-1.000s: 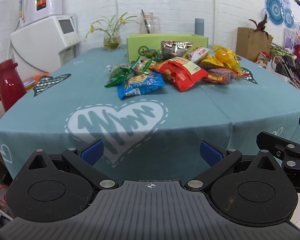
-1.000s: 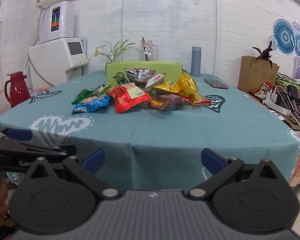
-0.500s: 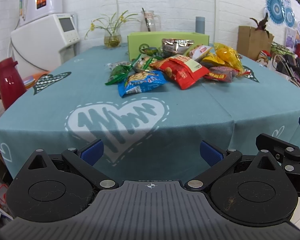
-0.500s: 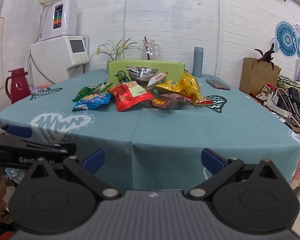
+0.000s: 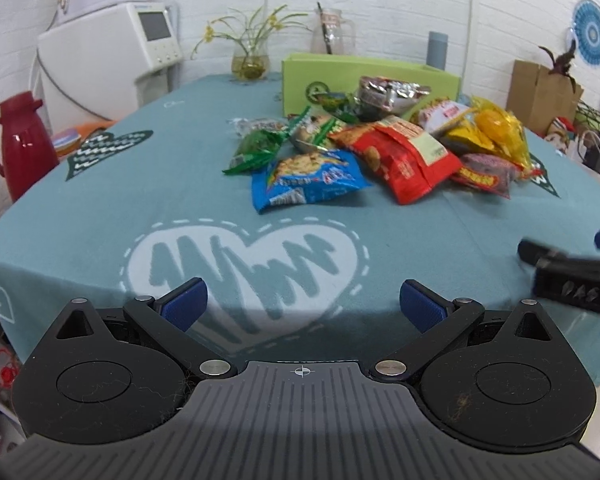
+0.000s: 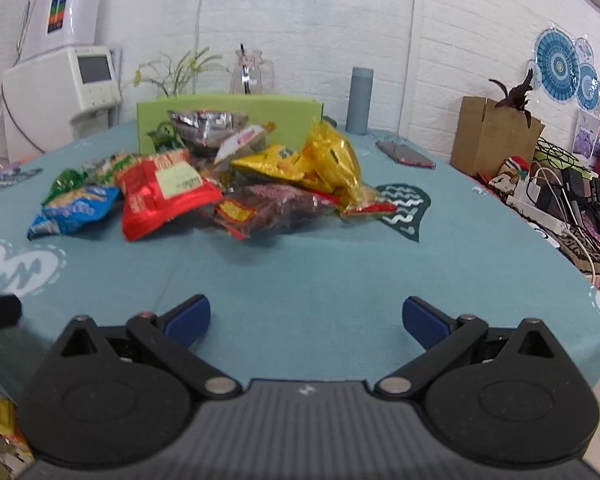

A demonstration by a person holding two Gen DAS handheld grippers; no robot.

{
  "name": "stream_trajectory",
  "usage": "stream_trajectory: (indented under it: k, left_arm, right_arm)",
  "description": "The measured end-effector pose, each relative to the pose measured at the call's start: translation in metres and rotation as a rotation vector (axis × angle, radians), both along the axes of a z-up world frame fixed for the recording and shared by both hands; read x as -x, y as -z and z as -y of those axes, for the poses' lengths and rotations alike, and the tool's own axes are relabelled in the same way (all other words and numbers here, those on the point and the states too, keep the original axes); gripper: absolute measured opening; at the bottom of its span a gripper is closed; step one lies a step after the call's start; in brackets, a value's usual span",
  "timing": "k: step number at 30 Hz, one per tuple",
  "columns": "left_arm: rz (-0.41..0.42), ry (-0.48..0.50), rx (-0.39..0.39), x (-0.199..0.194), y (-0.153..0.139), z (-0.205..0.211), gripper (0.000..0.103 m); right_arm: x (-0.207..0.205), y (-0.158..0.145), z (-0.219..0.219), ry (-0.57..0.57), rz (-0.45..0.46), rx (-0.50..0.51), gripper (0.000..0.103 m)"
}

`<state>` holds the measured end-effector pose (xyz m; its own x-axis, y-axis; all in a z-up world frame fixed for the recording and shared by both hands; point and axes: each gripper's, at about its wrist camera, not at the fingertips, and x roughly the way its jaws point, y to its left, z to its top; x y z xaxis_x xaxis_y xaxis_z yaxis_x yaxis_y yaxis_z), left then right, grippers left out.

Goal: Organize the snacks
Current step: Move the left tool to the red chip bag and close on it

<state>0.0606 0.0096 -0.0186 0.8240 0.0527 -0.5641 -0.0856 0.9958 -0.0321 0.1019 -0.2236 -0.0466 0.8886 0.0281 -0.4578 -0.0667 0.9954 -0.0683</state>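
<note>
Progress: we judge the job barely begun; every packet in the snack pile (image 5: 380, 136) lies loose on the table (image 5: 180, 200), and none that we can see sits in the green box (image 5: 364, 76).
Left to do: we have the whole heap to sort, most likely into that box.
Left gripper (image 5: 303, 304): our jaws are spread wide with nothing between them; the pile lies well ahead and slightly toward the right jaw.
Right gripper (image 6: 306, 318): our jaws are parted and empty as well; the pile is ahead, off toward the left jaw.
Nearest packets: we see the blue packet (image 5: 306, 180) and the red packet (image 5: 404, 156) at the front of the heap, touching.
Materials: we read crinkled glossy foil and plastic film, puffy pillow shapes with sealed flat ends; the yellow packets (image 6: 320, 160) shine most.
Box: stiff card, straight-walled, just behind the heap.
Cloth: teal matte weave, printed hearts, draped over the edge.
</note>
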Motion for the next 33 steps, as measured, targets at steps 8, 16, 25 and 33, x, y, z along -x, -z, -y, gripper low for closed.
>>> stream_trajectory:
  k: [8,16,25,33]
  left_arm:
    - [-0.054,-0.004,0.008,-0.032,-0.009,-0.004,0.092]
    - [-0.132,0.024,0.088,-0.072,-0.015,-0.031,0.092]
    - [-0.142,-0.098,0.186,-0.108,-0.027,-0.098,0.087]
    - [-0.101,0.190,0.448,-0.139,-0.060,-0.086,0.085]
  right_arm:
    - [0.000,0.013,0.013,-0.019,0.054,-0.078,0.102]
    - [-0.013,-0.018,0.008,-0.118,-0.037,-0.097,0.102]
    - [-0.070,-0.059,-0.077,-0.529,0.019,0.079,0.102]
    - [-0.117,-0.040,-0.093,-0.567,-0.073,0.111,0.102]
